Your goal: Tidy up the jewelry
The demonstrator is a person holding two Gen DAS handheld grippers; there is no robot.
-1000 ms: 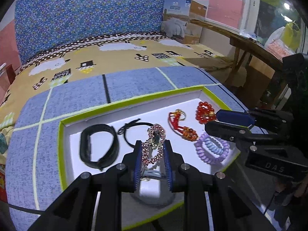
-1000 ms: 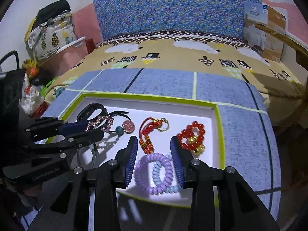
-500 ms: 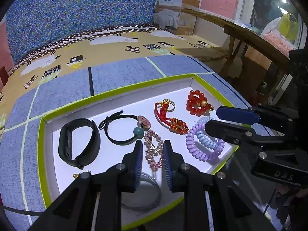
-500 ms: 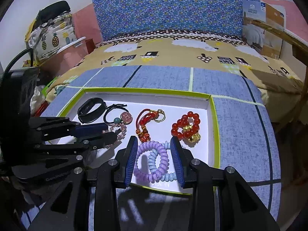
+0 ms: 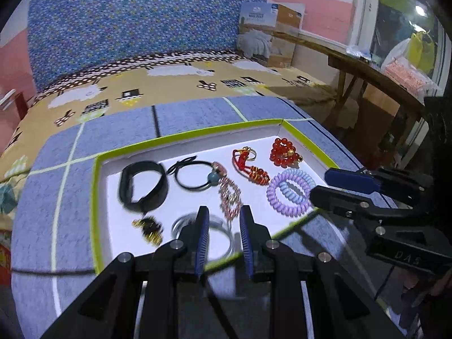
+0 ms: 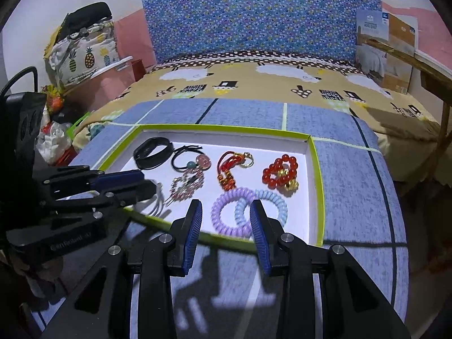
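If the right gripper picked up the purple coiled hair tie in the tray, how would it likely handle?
The purple coil tie looks like springy plastic spiral, so it would probably squash and stretch rather than stay rigid. It appears to overlap the light blue coil tie, which may drag along. Lying flat in the tray, it seems unlikely to roll.

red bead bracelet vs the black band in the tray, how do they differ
The red bead bracelet is a string of glossy round beads with a gold charm; the black band is one smooth, matte strap. The bracelet lies at the right end of the tray, the band at the left end. The bracelet is bunched up, the band holds an open oval. Both rest loose on the tray's white floor, in no gripper.
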